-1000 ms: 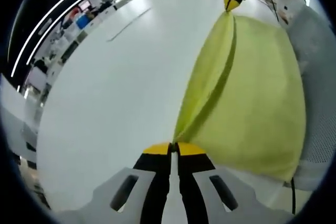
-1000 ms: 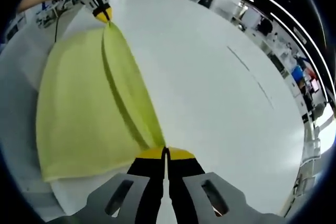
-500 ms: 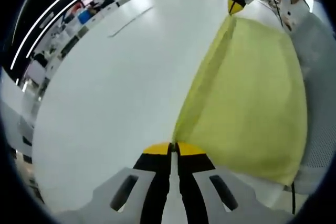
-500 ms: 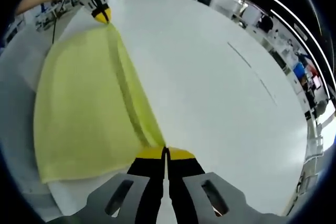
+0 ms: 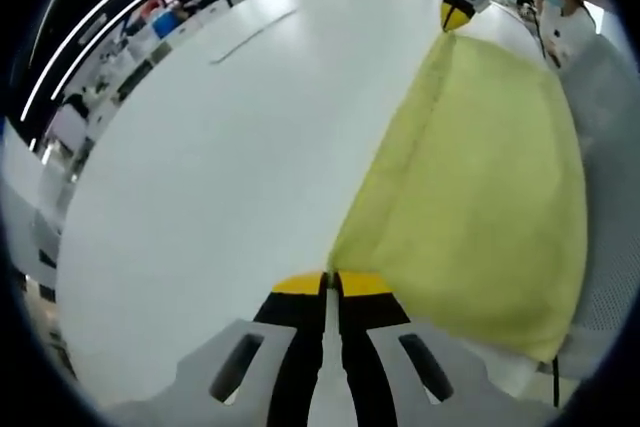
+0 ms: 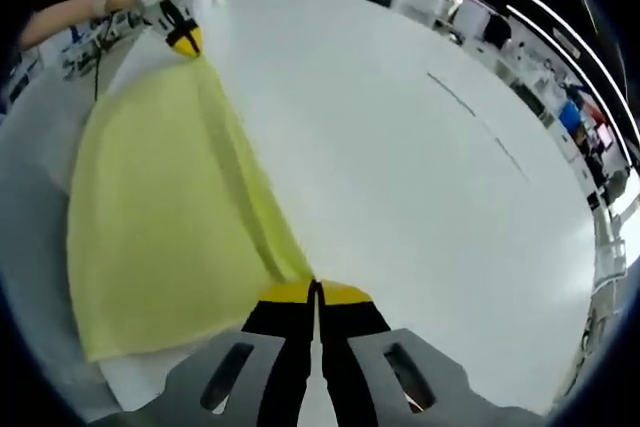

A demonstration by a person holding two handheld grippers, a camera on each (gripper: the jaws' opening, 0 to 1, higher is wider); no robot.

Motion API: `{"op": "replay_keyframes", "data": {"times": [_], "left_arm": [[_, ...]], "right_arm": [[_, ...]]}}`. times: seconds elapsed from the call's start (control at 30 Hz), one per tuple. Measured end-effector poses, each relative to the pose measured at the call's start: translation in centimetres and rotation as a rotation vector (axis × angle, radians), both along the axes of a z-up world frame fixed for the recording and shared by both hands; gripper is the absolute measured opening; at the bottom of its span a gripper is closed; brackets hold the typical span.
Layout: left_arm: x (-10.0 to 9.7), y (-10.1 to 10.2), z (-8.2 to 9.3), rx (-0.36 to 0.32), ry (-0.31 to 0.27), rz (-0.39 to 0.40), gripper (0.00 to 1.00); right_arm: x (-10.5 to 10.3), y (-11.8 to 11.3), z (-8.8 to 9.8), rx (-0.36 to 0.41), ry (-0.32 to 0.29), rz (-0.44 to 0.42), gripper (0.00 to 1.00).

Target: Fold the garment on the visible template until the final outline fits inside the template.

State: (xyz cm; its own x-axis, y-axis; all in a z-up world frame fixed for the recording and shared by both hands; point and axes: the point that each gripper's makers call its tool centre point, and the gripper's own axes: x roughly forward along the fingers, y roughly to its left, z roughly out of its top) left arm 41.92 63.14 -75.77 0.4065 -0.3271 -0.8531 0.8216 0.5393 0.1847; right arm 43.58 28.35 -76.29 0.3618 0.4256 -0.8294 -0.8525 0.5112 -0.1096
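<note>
The large white tabletop (image 5: 220, 147) carries the work; a thin dark line (image 5: 252, 35) crosses its far part, possibly 1 edge of the template, though the view is too small to confirm this. Background benches and screens (image 6: 575, 122) lie beyond the table edge.

The yellow-green soft fabric garment (image 5: 480, 187) is stretched between the 2 grippers, its long edge drawn taut from one to the other, and it sits toward the person's side of the table. In the right gripper view the same garment (image 6: 160, 217) hangs away from that taut edge and drapes over the near table edge. It appears doubled along the held edge, with 1 lengthwise crease.

The left gripper (image 5: 331, 277) has its yellow-tipped black jaws clenched on 1 end of that edge; it shows in the right gripper view as the far tool (image 6: 182, 40). The right gripper (image 6: 314, 287) is likewise closed on the opposite end, seen distantly in the left gripper view (image 5: 455, 15).

Step in hand, as judged: carrying a fold across with both ends pinched. The next move calls for lowering both ends evenly onto the table, keeping the edge straight, before releasing.
</note>
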Motion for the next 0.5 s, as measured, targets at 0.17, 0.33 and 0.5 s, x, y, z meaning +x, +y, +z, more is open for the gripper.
{"op": "replay_keyframes", "data": {"times": [0.17,0.33,0.5], "left_arm": [[-0.01,0.04,-0.03,-0.002,0.001,0.005,0.00],[-0.03,0.08,-0.05,-0.012,0.005,0.019,0.00],[-0.01,0.08,-0.08,-0.010,0.006,0.019,0.01]], "right_arm": [[0.18,-0.15,0.04,0.044,0.016,-0.049,0.02],[0.39,-0.17,0.24,0.088,0.015,-0.105,0.02],[0.69,-0.67,0.18,0.083,0.009,-0.127,0.02]]}}
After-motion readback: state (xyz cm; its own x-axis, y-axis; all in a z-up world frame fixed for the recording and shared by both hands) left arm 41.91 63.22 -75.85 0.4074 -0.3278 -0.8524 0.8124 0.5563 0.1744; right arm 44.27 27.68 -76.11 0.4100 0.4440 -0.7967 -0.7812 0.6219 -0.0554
